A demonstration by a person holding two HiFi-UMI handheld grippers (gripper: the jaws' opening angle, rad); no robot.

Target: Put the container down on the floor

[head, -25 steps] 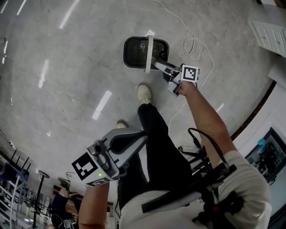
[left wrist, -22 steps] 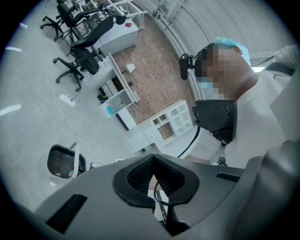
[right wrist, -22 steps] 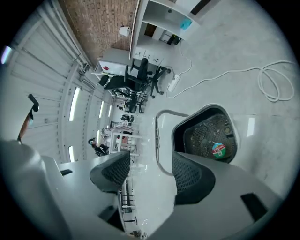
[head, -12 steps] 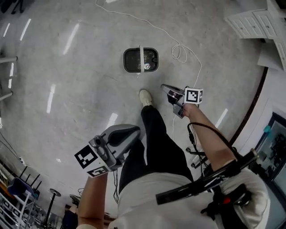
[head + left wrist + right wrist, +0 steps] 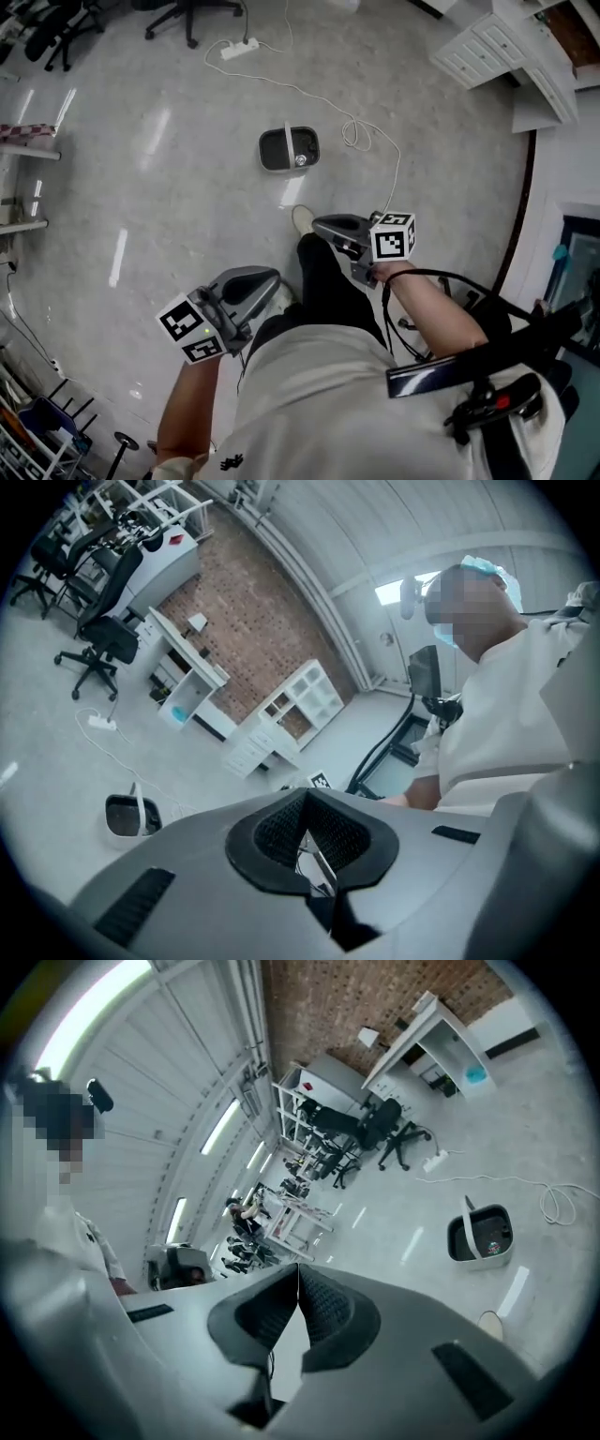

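A small dark container (image 5: 289,150) with a white handle band arched over its top sits upright on the pale, glossy floor (image 5: 159,197), touching neither gripper, so the set-down itself looks done. Just beside the container, on its far right side, a thin white cable (image 5: 373,141) lies in loose loops and trails away to a power strip (image 5: 236,49) well beyond it. Nearer the person than the container, one light shoe (image 5: 302,219) is planted close to it. Well apart from the container, raised near the person's waist, the right gripper (image 5: 323,225) has its jaws pressed together with nothing between them; the left gripper (image 5: 270,276), further from the container again, is likewise closed and empty. To finish well, both tools should probably be kept high and clear of the handle band, and the feet should move away from the container without nudging it or snagging the cable loops beside it.
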